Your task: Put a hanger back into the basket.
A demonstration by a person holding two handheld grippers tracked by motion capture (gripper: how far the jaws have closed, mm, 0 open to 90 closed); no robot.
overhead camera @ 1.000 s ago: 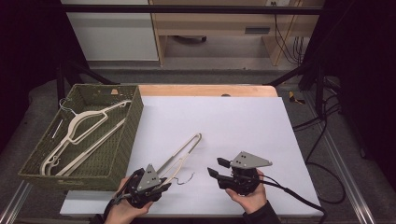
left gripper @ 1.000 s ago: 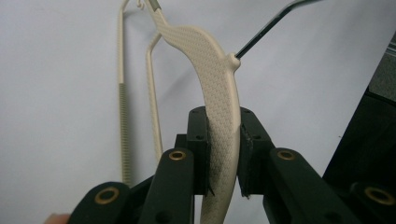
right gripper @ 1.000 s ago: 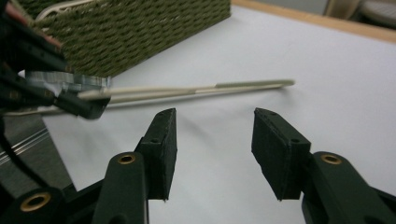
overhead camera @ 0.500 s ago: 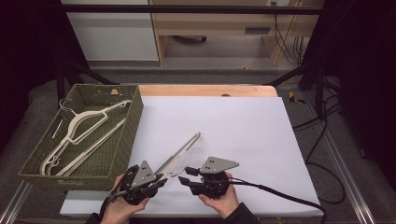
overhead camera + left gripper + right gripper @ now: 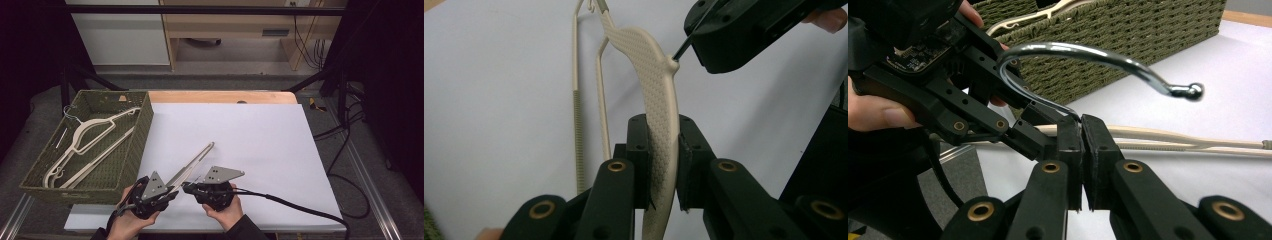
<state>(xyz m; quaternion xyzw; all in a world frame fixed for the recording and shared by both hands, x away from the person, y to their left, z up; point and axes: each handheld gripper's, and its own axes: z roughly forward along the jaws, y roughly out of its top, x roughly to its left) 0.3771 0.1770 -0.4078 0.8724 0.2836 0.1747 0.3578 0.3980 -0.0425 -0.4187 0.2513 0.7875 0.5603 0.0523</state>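
A cream plastic hanger (image 5: 194, 159) lies slanted on the white table sheet (image 5: 260, 140). My left gripper (image 5: 172, 192) is shut on one textured shoulder arm of the hanger (image 5: 659, 95), with the pads pressing both sides. My right gripper (image 5: 186, 188) points left, nose to nose with the left one. Its jaws have just been closing and now stand shut (image 5: 1081, 132) on the stem of the hanger's chrome hook (image 5: 1088, 52), which curves up and over to the right.
A green woven basket (image 5: 145, 125) stands at the left of the table and holds more cream hangers (image 5: 85, 135). The right gripper's cable (image 5: 300, 207) trails off to the right. A wooden table edge (image 5: 220, 96) runs along the back.
My right gripper has moved left across the sheet to the hanger's hook and closed on it. The left gripper has kept its grip and its place.
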